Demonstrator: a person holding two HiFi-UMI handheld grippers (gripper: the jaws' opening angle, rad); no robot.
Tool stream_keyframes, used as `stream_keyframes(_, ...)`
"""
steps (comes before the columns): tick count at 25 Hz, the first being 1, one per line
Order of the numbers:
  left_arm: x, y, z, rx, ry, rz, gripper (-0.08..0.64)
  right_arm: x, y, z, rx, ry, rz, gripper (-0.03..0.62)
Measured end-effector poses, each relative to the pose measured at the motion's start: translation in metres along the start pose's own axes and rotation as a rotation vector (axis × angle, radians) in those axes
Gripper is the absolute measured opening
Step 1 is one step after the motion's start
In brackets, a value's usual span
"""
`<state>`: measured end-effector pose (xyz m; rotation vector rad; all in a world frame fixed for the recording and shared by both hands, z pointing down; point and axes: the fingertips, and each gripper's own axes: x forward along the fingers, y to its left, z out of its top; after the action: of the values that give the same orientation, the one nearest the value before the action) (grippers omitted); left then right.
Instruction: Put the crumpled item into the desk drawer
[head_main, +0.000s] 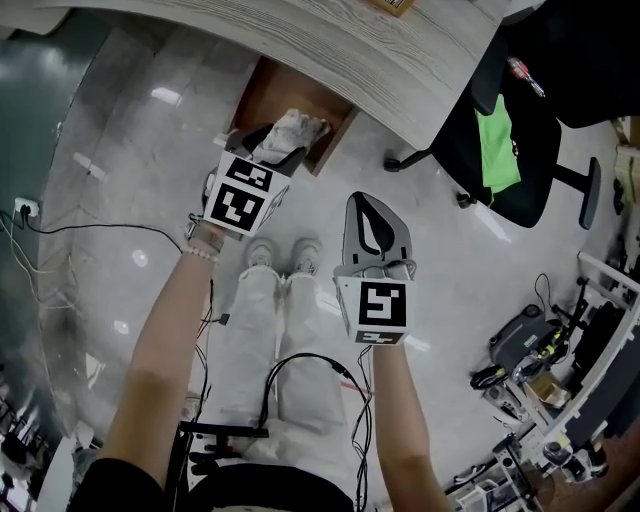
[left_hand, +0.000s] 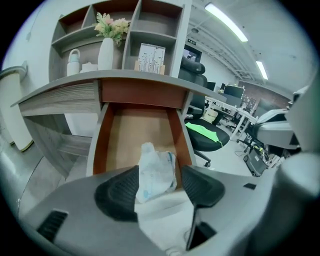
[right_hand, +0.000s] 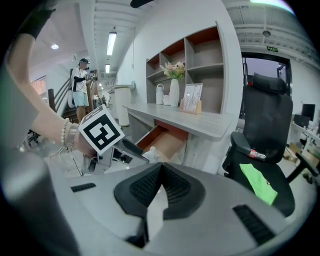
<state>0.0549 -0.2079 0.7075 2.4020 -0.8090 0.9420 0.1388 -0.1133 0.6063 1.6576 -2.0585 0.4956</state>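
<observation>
At the desk: a pale wood-grain desk (head_main: 420, 70) with a curved edge; its drawer (head_main: 278, 95) is pulled out, brown inside, and its floor looks bare.
Crumpled item: a white wad (left_hand: 156, 170) with some blue print, standing between the jaws of the left gripper, above the near end of the drawer and not yet lying in it.
Left gripper (left_hand: 160, 189): jaws spread wide; the wad leans towards one pad and a sliver of gap shows at the other, so it is not pinched.
Right gripper (right_hand: 161, 172): jaws pressed together with nothing in them, held beside the left and further back from the desk.
Shelving: open cubbies (right_hand: 200, 60) rise over the desk top, with a white vase of flowers (right_hand: 174, 87) and a small card stand.
Floor: glossy grey stone (head_main: 130, 170) catching the ceiling lights; a thin black cable (head_main: 90, 228) runs across it from a wall socket.
Chair: a black office chair (head_main: 535, 195) beside the desk, a bright green cloth (head_main: 495, 150) on its seat.
Room: strip lights overhead, gear and cables heaped at the right, another person (right_hand: 80, 85) standing far off.
</observation>
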Motion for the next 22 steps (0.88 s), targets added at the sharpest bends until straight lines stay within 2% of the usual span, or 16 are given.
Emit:
stream_keyframes(4,-0.017,0.007,-0.004,-0.058,-0.032,0.037,0.262,-0.001,0.003,0.004,-0.013,-0.004,0.004,0.003)
stream_keyframes(8,-0.043,0.008,-0.004,-0.075,-0.078,0.092,0.095,-0.006,0.008,0.012,-0.021,-0.010,0.011,0.003)
stream_keyframes(12,-0.070,0.001,0.000,-0.067,-0.108,0.124,0.018,-0.015,0.012,0.024,-0.024,-0.016,0.014,0.003)
stream_keyframes(22,-0.153,-0.037,0.044,0.029,-0.187,0.104,0.011,-0.056,0.022,0.072,-0.054,-0.058,0.029,0.003)
